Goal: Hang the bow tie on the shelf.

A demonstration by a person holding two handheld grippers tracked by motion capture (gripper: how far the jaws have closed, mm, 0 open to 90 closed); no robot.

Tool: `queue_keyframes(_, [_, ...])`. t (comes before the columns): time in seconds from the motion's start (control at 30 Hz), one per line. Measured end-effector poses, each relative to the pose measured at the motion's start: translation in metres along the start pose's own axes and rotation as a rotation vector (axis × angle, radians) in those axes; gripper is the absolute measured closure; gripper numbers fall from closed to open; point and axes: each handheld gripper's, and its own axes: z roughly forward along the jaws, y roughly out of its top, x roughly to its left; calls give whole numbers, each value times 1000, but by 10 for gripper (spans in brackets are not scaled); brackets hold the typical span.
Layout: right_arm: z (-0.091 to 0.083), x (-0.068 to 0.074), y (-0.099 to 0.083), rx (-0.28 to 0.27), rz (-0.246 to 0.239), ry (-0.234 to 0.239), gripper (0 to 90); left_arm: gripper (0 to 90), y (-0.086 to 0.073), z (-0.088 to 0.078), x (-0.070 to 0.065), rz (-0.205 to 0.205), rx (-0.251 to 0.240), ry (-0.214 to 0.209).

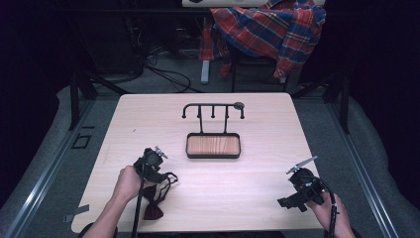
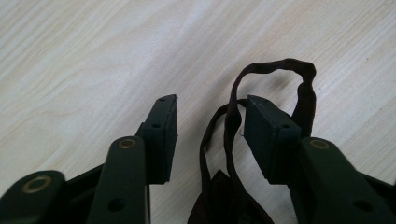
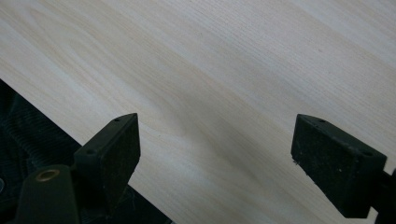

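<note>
lying at the near left of the table [image 1: 257, 193], partly under the left gripper [image 2: 210, 133], the single maroon bow tie [image 1: 153, 208] looks light, soft and floppy, best pinched by its thin strap [image 2: 275, 65]. left jaws stand spread about that strap without pinching it; the right gripper [image 3: 215, 154] hovers spread over bare wood. one stand [image 1: 213, 106] rises behind one tray [image 1: 213, 154].
</note>
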Motion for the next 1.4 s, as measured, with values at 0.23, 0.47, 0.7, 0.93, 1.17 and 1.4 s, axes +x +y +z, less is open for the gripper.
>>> queue_keyframes(0.23, [1,1,0,-6,11,8,154,654,2,4,-4,33,20,5])
queue_keyframes(0.47, [0,1,0,-3,6,11,154,750,2,6,-8,63,46,23])
queue_keyframes(0.7, [1,1,0,-8,10,10,154,800,2,8,-9,79,71,35])
queue_keyframes(0.93, [1,1,0,1,4,15,154,852,2,10,-11,98,93,40])
queue_keyframes(1.17, [1,1,0,5,-1,7,154,862,1,10,-11,103,99,49])
queue_keyframes(1.4, [0,1,0,9,-5,6,154,886,1,10,-11,95,100,47])
